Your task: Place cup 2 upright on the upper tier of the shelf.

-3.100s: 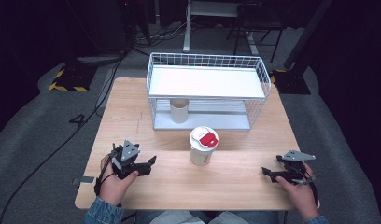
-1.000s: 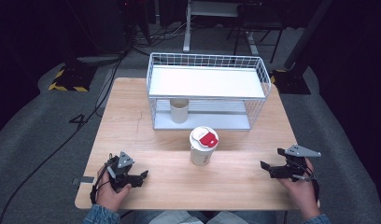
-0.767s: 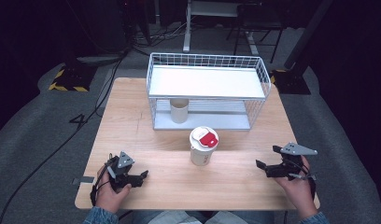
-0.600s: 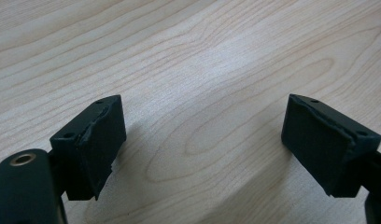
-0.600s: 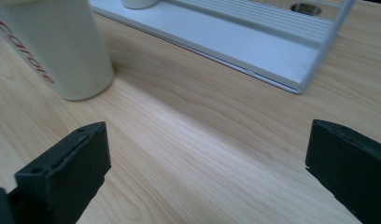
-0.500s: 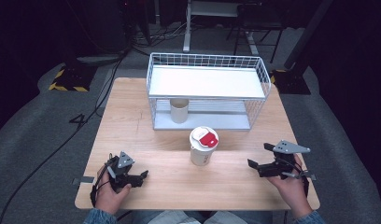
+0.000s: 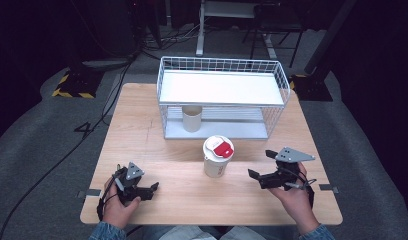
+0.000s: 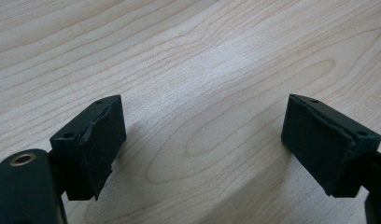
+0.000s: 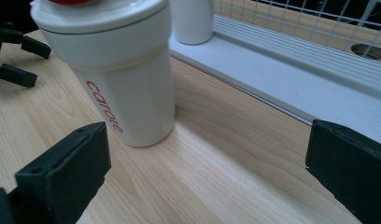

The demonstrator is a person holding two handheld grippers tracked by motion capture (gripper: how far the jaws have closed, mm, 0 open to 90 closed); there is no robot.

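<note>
A white lidded cup (image 7: pixel 218 156) with a red tab on top stands at the middle of the wooden table (image 7: pixel 142 130). In the right gripper view the cup (image 9: pixel 116 74) is close ahead, left of centre, with red lettering on its side. My right gripper (image 7: pixel 261 165) is open, a short way right of the cup and pointing at it, with nothing between its jaws (image 9: pixel 209 144). My left gripper (image 7: pixel 151 190) rests open near the front left edge. Its jaws (image 8: pixel 205 121) are spread wide over bare wood.
A white wire rack (image 7: pixel 222 95) with a flat top shelf stands at the back of the table. A small beige cup (image 7: pixel 192 118) sits under it on the lower shelf (image 9: pixel 282 74). Dark floor and cables surround the table.
My right gripper has moved left, toward the lidded cup. My left gripper drew back toward the front edge earlier and has since stayed still.
</note>
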